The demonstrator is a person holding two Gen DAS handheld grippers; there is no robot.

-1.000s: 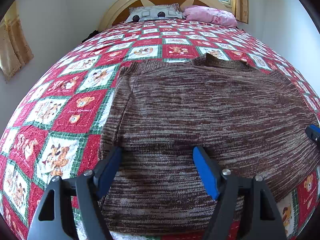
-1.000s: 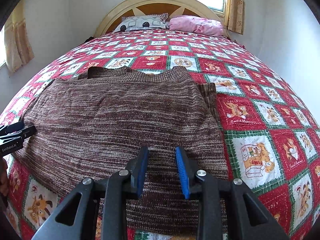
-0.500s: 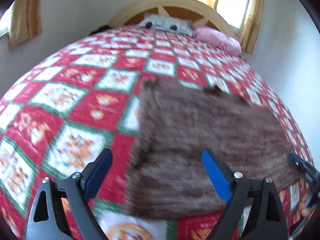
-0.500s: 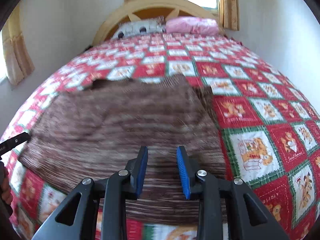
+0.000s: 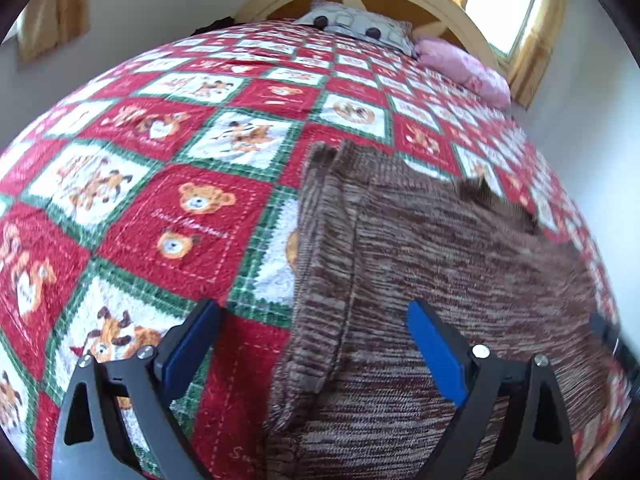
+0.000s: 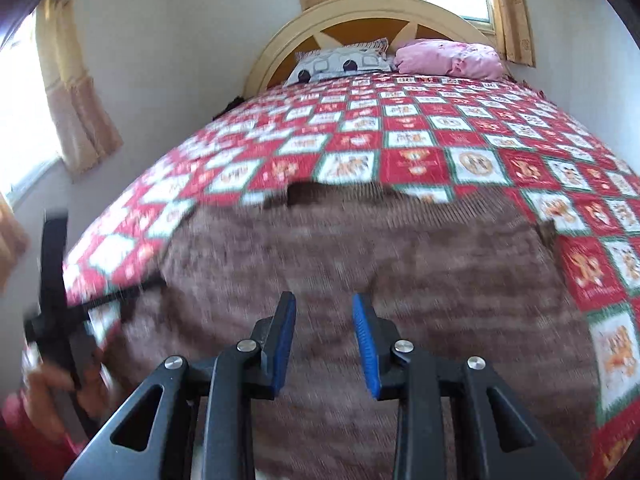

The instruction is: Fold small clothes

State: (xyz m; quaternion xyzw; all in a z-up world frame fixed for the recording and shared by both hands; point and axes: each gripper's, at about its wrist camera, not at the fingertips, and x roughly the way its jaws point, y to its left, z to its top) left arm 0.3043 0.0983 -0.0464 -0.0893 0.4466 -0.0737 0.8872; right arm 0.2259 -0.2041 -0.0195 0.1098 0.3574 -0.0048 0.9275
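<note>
While the brown knit sweater [image 5: 440,280] lies flat on the patchwork quilt [image 5: 192,208], its left edge has been brought between the wide-spread fingers of the left gripper [image 5: 312,344]; the right gripper [image 6: 324,340], narrowly parted, has been lifted, empty; a side fold is judged imminent.

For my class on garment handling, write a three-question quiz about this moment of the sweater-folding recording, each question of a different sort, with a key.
1. True or false: the left gripper is clamped on the brown marled knit sweater.
2. Multiple choice: the sweater lies on A) a bare wooden floor, B) a red, white and green patchwork teddy-bear quilt, C) a plain blue sheet.
3. Fill in: at the arched wooden headboard, beside the grey-and-white patterned pillow, lies a crumpled ____ pillow.

Key: 1 false, its jaws stand wide open, straddling the sweater's left edge; 2 B; 3 pink. The right gripper is open too, holding nothing.
</note>
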